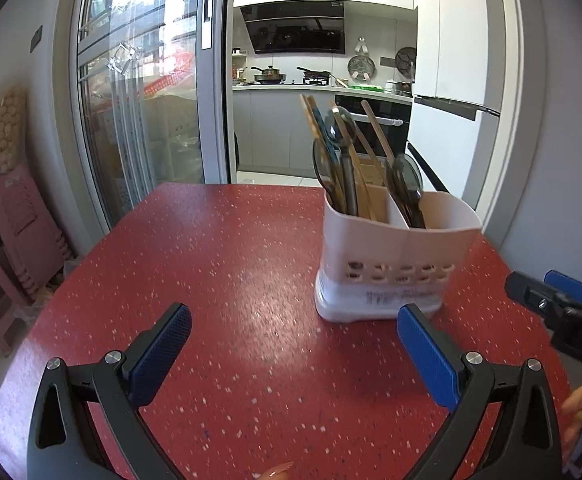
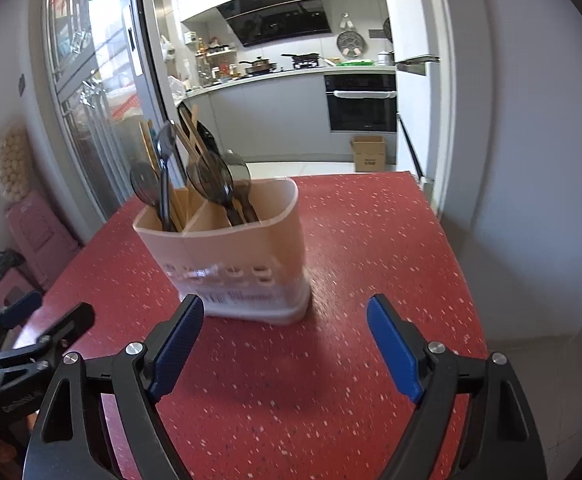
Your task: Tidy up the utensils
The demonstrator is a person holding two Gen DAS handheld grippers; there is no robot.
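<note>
"Two grippers up, both empty. My left gripper (image 1: pixel 293 342) has its jaws spread wide over the red table (image 1: pixel 219 264), nothing between the blue pads."

"And the right one?"

"Same story: right gripper (image 2: pixel 285 338) gapes wide, only bare table between its fingers. I can see its tip off to the right of my left gripper, apart from everything."

"Where's the caddy?"

"The pale utensil holder (image 1: pixel 395 256) stands upright on the table, ahead of my left gripper and a bit to its right, just beyond the right pad. From the right wrist it sits ahead and slightly left, its base just past the left finger; neither gripper touches it."

"What's inside?"

"It has two compartments split by a divider. The one on the left holds wooden chopsticks (image 1: pixel 375 132) together with dark spoons (image 1: pixel 341 128), bowls up. The other holds more dark spoons (image 2: pixel 211 176). How many in each I can't say for sure, since the handles overlap and the picture is blurred."

"Anything loose on the table?"

"I can only vouch for the holder."
</note>
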